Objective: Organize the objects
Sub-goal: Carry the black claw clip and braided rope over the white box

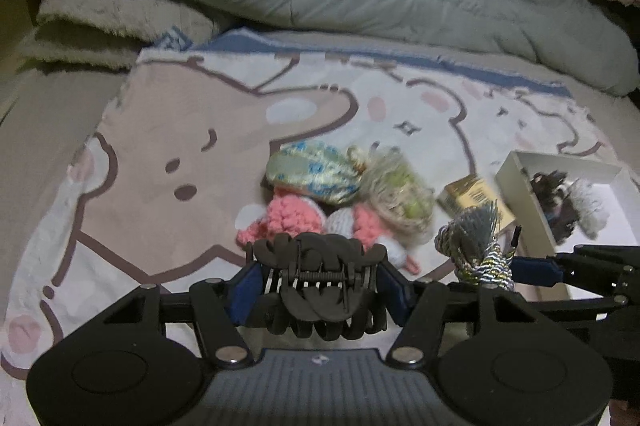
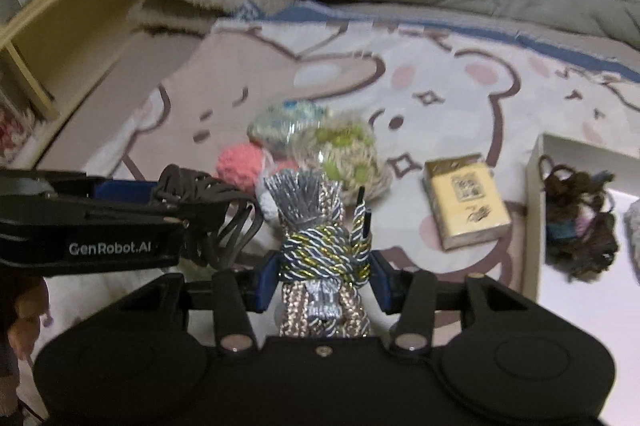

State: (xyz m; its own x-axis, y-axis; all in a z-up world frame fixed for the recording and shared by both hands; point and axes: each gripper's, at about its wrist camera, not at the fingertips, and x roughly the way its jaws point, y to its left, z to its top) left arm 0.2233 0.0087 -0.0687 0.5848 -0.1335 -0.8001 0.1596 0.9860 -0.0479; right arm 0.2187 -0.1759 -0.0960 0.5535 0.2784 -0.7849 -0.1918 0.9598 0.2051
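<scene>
While the left gripper (image 1: 318,284) pinches a black claw hair clip (image 1: 320,290) between its blue pads, the right gripper (image 2: 324,276) squeezes a knotted bundle of braided cord (image 2: 320,250); both hang above a bear-print blanket (image 1: 160,129), beside crocheted yarn pieces (image 1: 332,185), a yellow box (image 2: 466,199) and a white tray (image 2: 536,193)

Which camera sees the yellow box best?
The right wrist view. There the yellow box lies whole on the blanket, its printed top plain to see, left of the white box. In the left wrist view the tassel cord covers part of it and it looks blurred.
</scene>
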